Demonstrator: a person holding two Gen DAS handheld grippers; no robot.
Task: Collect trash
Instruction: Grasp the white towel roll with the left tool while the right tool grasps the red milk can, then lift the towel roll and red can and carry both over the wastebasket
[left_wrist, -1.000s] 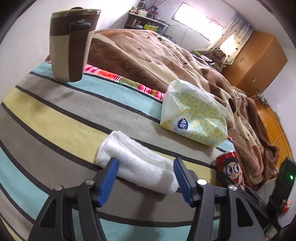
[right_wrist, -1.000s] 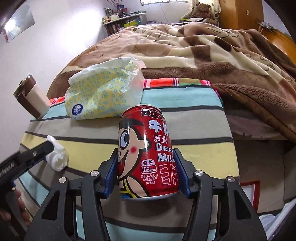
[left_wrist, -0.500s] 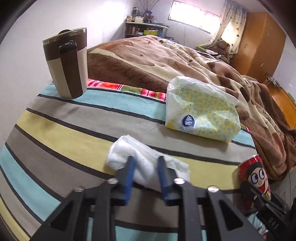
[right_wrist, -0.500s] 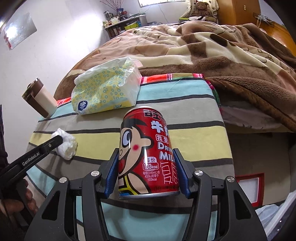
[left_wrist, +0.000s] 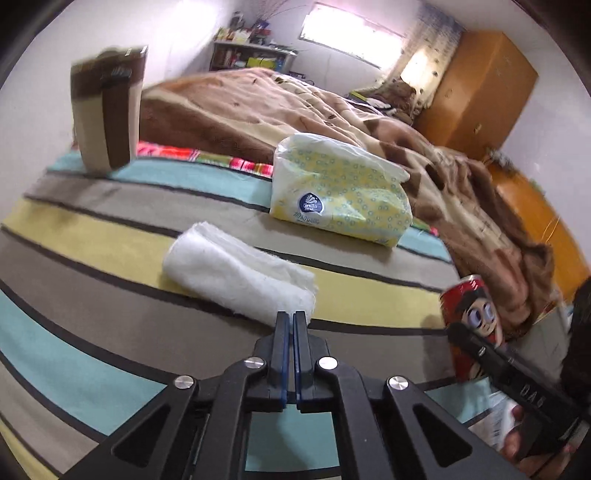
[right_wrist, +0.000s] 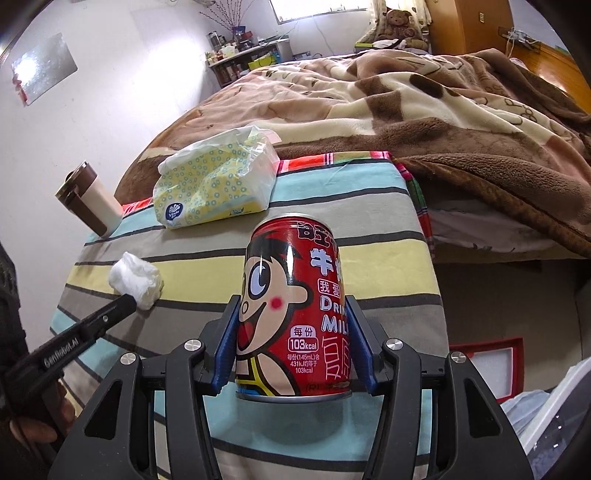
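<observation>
A crumpled white tissue (left_wrist: 236, 275) lies on the striped cloth (left_wrist: 92, 236). My left gripper (left_wrist: 291, 314) is shut, its fingertips pinching the tissue's near right edge. The tissue also shows in the right wrist view (right_wrist: 136, 279), with the left gripper (right_wrist: 127, 301) at its near edge. My right gripper (right_wrist: 291, 306) is shut on a red milk drink can (right_wrist: 293, 306) with a cartoon boy's face, held upright above the cloth's near edge. The can also shows at the right of the left wrist view (left_wrist: 471, 317).
A yellow tissue pack (left_wrist: 338, 194) lies behind the tissue. A brown and cream travel mug (left_wrist: 107, 110) stands at the back left by the wall. A brown blanket (right_wrist: 424, 96) covers the bed beyond. A white bin (right_wrist: 554, 406) sits low at the right.
My left gripper closed from wide open around the tissue to shut on its near edge. The right gripper kept hold of the can and drew back slightly.
</observation>
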